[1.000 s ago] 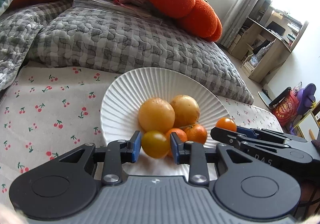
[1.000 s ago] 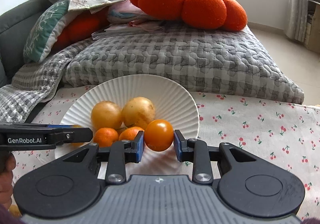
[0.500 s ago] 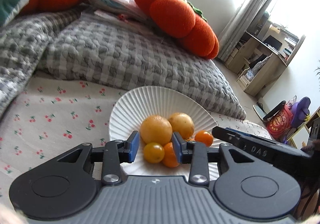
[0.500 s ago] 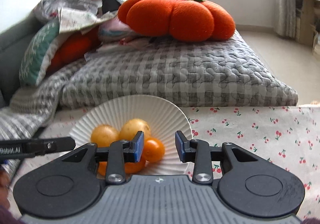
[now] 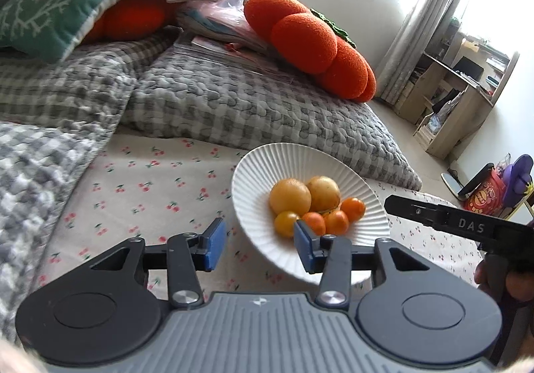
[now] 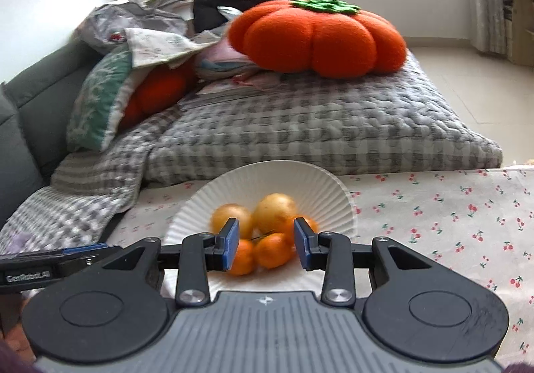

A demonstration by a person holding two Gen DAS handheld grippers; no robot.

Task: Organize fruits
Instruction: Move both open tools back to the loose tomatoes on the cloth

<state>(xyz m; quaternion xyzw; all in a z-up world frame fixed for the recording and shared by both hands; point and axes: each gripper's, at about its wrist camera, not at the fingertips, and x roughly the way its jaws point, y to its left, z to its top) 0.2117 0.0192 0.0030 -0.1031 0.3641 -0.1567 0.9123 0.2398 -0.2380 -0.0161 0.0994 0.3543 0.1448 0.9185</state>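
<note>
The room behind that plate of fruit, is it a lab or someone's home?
Most likely a home, a living room or bedroom. There is a pumpkin-shaped cushion on a grey checked quilt, a cherry-print cloth under the plate, and a wooden desk by the curtained window.

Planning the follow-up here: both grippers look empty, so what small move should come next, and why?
Probably draw both back and stop. The left gripper and right gripper are open and empty, and all six fruits already sit together in the white plate; no loose fruit shows on the cherry-print cloth.
</note>
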